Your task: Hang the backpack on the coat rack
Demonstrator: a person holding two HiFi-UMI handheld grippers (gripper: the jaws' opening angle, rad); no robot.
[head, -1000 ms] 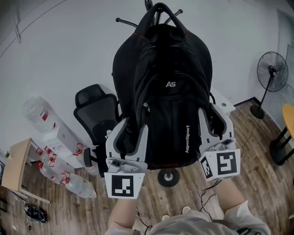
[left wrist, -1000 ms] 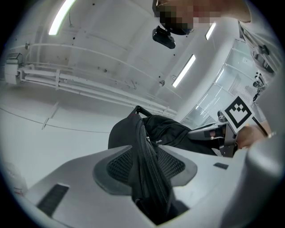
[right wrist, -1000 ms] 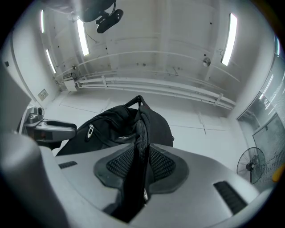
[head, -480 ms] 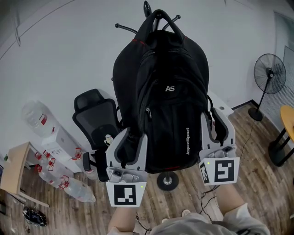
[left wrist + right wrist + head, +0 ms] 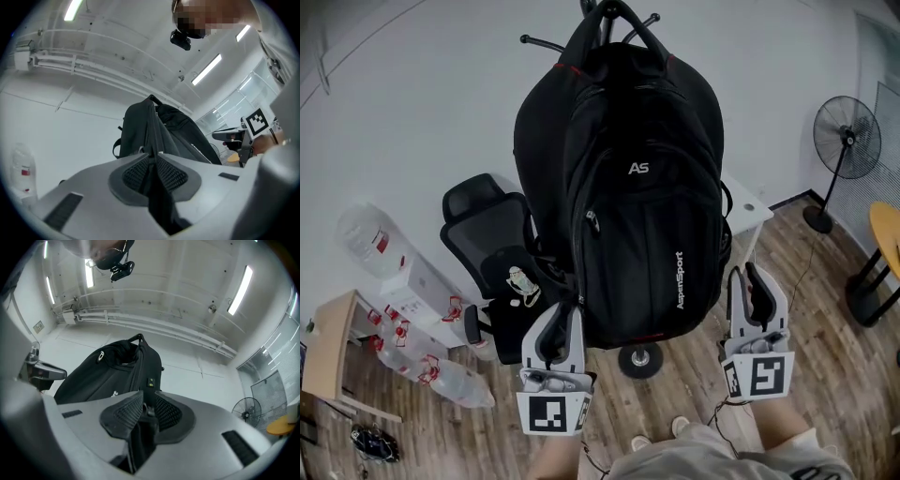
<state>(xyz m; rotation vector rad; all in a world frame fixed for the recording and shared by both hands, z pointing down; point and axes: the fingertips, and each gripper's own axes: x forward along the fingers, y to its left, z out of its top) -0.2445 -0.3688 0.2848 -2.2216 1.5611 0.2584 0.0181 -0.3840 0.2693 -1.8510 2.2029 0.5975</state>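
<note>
Backpack point(image 5: 628, 187), black with a small white logo on its front pocket, hangs from the top of the coat rack point(image 5: 546, 41). Its carry loop is over the rack's upper end, and the thin hook arms stick out to either side just above it. The bag's body hangs straight down in front of the pole and clear of the floor point(image 5: 825, 309). The rack's round foot point(image 5: 639, 359) shows on the boards just below the bag's bottom edge. The left gripper point(image 5: 565, 312) sits just under the bag's lower left corner and points up at it. Its jaws have just been closing and now leave only a narrow slit between the ribbed pads point(image 5: 133, 173). Nothing is clamped between them, and the bag hangs beyond their tips. The right gripper point(image 5: 751, 277) is near the bag's lower right corner, apart from the fabric. Its pads point(image 5: 122, 416) also stand a narrow gap apart with nothing held, and the backpack shows past them. A black office chair point(image 5: 487, 220) stands behind the bag toward the left, against the white wall. Large clear water bottles point(image 5: 367, 234) lie and stand near the left edge of the floor beside a low wooden stand point(image 5: 328, 342). A pedestal fan point(image 5: 847, 141) stands near the right edge, and part of a round yellow tabletop point(image 5: 889, 234) shows beyond it.
</note>
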